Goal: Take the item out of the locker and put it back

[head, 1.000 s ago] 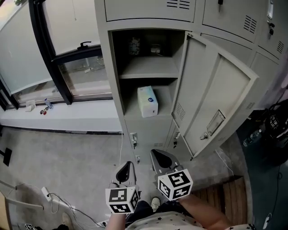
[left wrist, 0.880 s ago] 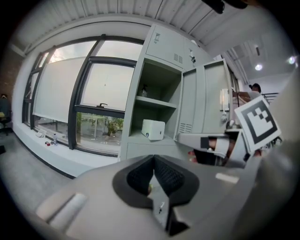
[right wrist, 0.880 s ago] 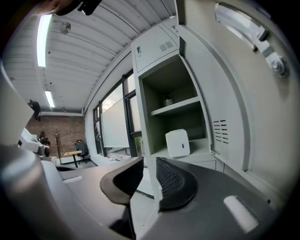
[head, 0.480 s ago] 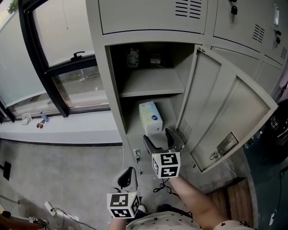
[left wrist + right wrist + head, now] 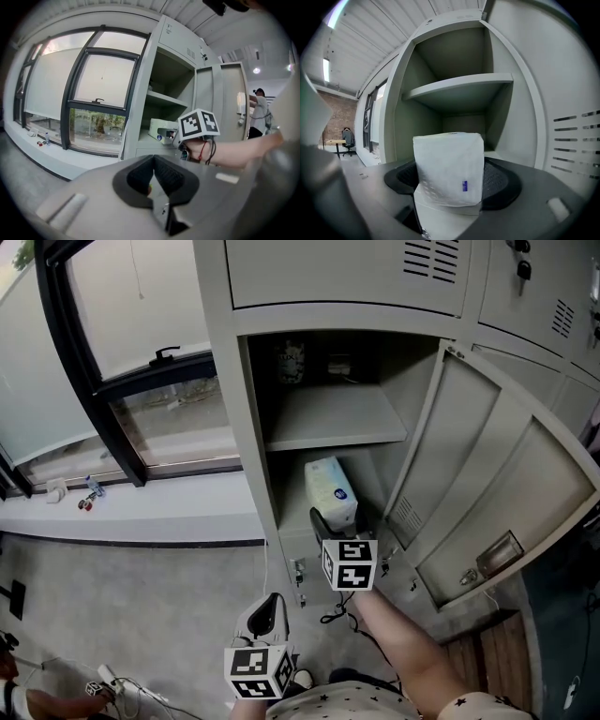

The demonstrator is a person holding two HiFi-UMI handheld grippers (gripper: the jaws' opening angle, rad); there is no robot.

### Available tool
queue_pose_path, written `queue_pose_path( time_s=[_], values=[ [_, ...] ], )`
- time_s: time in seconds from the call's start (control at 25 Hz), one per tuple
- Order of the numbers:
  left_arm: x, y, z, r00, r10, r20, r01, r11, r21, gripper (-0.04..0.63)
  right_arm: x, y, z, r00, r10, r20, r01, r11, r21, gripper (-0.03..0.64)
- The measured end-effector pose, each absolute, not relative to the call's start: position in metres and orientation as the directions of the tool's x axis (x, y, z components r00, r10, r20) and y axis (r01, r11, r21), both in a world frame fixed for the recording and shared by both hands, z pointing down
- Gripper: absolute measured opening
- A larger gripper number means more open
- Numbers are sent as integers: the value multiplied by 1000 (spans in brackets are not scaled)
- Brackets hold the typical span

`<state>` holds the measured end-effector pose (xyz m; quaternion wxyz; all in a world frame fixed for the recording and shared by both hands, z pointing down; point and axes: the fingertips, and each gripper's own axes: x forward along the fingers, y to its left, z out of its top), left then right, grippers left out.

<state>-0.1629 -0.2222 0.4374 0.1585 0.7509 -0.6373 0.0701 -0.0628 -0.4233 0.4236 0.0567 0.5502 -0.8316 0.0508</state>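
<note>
A white tissue pack (image 5: pixel 331 491) with a blue mark stands upright in the lower compartment of the open grey locker (image 5: pixel 251 446), under its shelf (image 5: pixel 333 418). My right gripper (image 5: pixel 336 521) reaches into that compartment. Its jaws are opening, and the tissue pack (image 5: pixel 449 171) stands between the black pads (image 5: pixel 502 180), which do not press on it. My left gripper (image 5: pixel 264 613) hangs low near my body, in front of the locker. In its own view the left gripper (image 5: pixel 153 176) is shut with nothing in it, and the right gripper (image 5: pixel 174 136) shows at the pack (image 5: pixel 159 130).
The locker door (image 5: pixel 497 484) swings open to the right. Small items (image 5: pixel 291 357) sit at the back of the upper shelf. A window sill (image 5: pixel 141 498) runs along the left. Cables (image 5: pixel 112 681) lie on the floor, and a wooden pallet (image 5: pixel 487 652) is at the bottom right.
My right gripper has moved forward from near my body into the lower compartment, and its jaws have spread around the tissue pack. The left gripper has stayed low.
</note>
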Motion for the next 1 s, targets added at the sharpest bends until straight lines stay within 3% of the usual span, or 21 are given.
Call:
queue_pose_path(
  time_s=[0.6, 1.0],
  values=[
    [-136, -238, 436, 247, -927, 282, -965, -207, 163, 8, -24, -326, 399, -449, -885, 119, -893, 445, -64, 362],
    [-113, -241, 426, 265, -933, 242, -962, -238, 136, 8, 11, -256, 412, -407, -899, 161, -913, 403, -60, 362]
  ],
)
